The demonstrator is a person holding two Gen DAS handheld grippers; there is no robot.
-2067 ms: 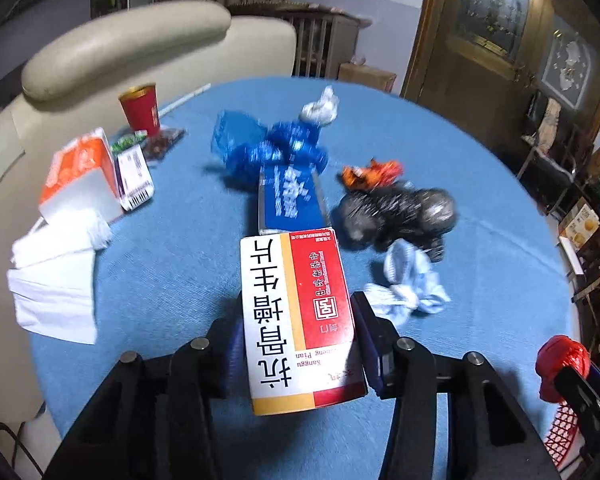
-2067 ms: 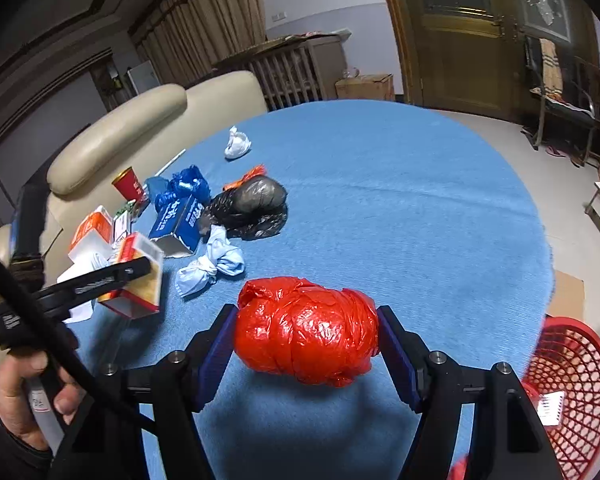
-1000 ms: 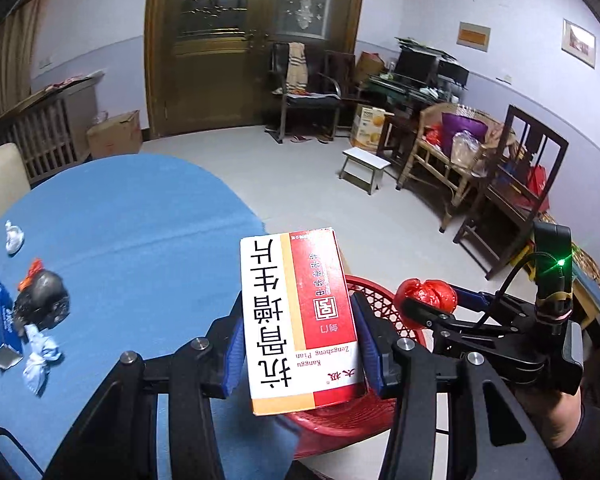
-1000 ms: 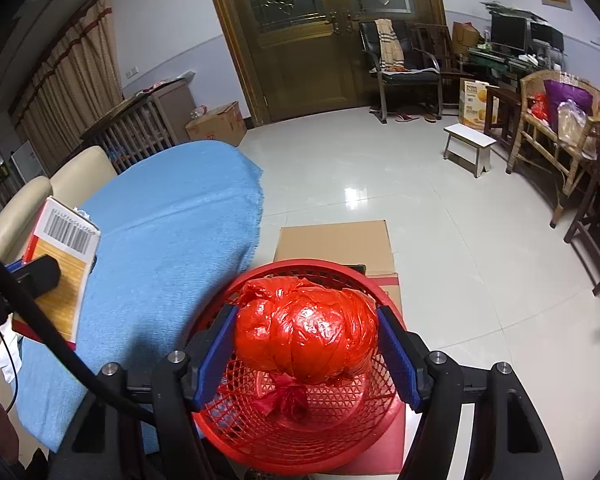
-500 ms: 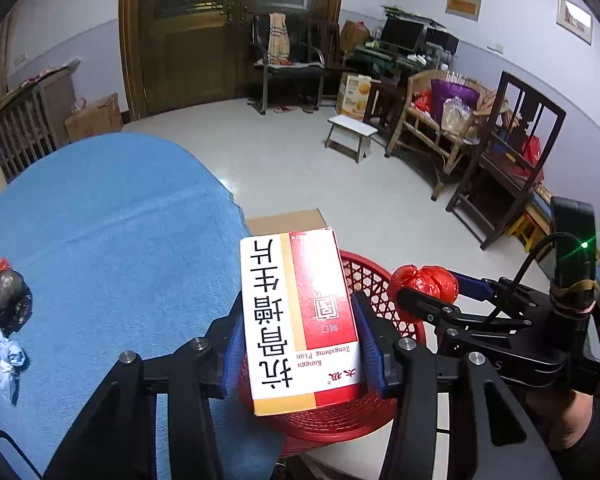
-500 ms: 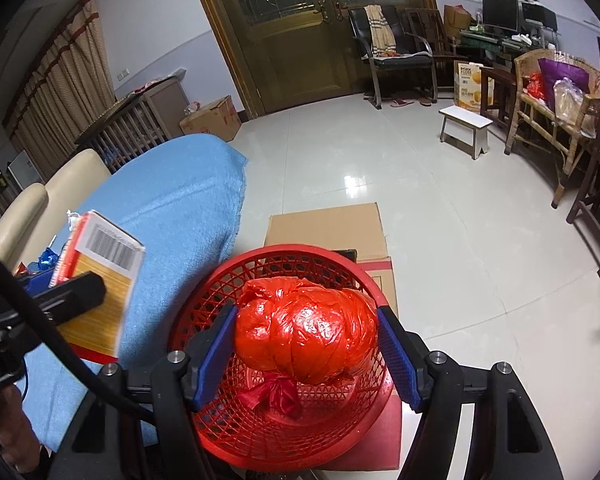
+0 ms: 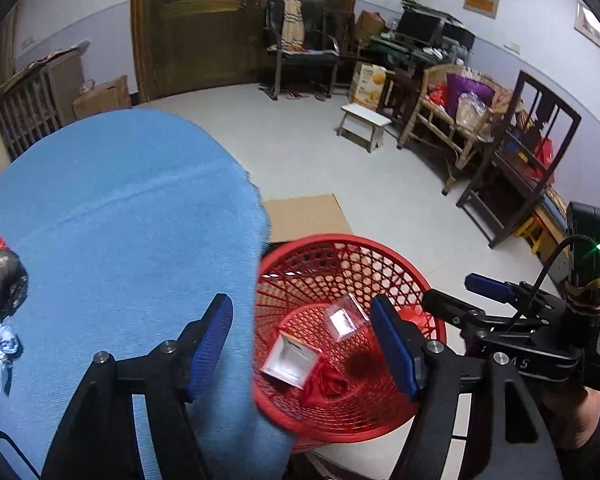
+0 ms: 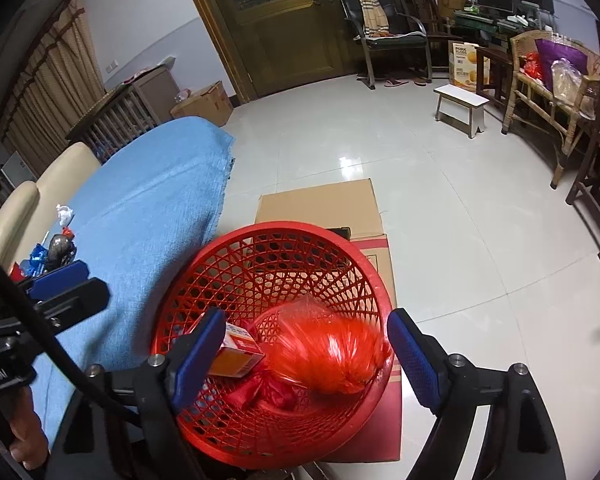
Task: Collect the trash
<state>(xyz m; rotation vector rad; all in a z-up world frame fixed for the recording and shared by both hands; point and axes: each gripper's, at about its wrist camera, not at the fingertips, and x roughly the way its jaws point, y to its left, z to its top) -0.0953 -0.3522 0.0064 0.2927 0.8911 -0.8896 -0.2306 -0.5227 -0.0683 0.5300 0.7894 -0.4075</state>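
A red mesh basket (image 7: 340, 256) (image 8: 284, 248) stands on the floor beside the blue table. My left gripper (image 7: 302, 344) is open and empty above the basket's left rim. The medicine box (image 7: 290, 360) (image 8: 238, 350) lies inside the basket with a small clear packet (image 7: 342, 318). My right gripper (image 8: 302, 354) is open above the basket. The red plastic bag (image 8: 332, 354) is blurred, dropping into the basket. Trash stays on the table: a black bag (image 7: 2, 280), a pale blue crumpled piece (image 7: 0, 346), a white wad (image 8: 64, 214).
The blue tablecloth (image 7: 120, 220) edge hangs next to the basket. Flat cardboard (image 8: 320, 208) lies under and behind the basket. A white stool (image 8: 460, 108), wooden chairs (image 7: 520, 168) and a cream sofa (image 8: 32, 196) stand around.
Both grippers opened. The medicine box fell from the left gripper into the basket, and the red bag left the right gripper and is falling in.
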